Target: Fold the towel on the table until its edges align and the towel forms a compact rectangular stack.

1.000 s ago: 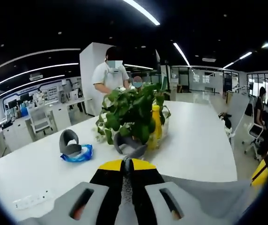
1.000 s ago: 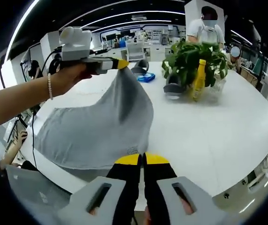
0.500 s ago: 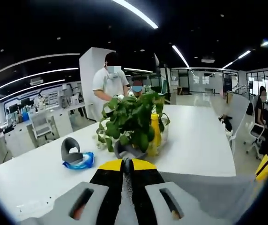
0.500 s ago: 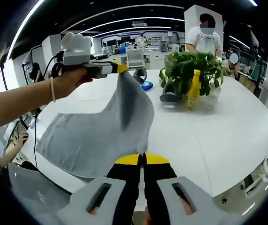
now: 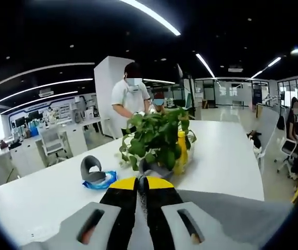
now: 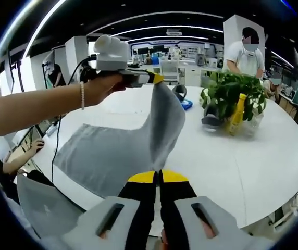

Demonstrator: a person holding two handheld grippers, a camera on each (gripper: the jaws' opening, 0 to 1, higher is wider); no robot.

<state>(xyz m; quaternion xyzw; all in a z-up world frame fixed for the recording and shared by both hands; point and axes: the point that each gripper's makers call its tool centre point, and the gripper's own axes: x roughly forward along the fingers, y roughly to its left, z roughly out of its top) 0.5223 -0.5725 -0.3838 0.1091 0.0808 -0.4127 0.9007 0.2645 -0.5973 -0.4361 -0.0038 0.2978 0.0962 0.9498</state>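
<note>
Both tools, left tool and right tool, are pinching corners of the grey towel, jaws clamped, lifting one edge while the rest is trailing on the white worktop: it is draping limp and light, so corner grips seem best.

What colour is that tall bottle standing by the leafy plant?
Yellow. The tall plastic bottle beside the green potted plant shows best in the right gripper view.
</note>
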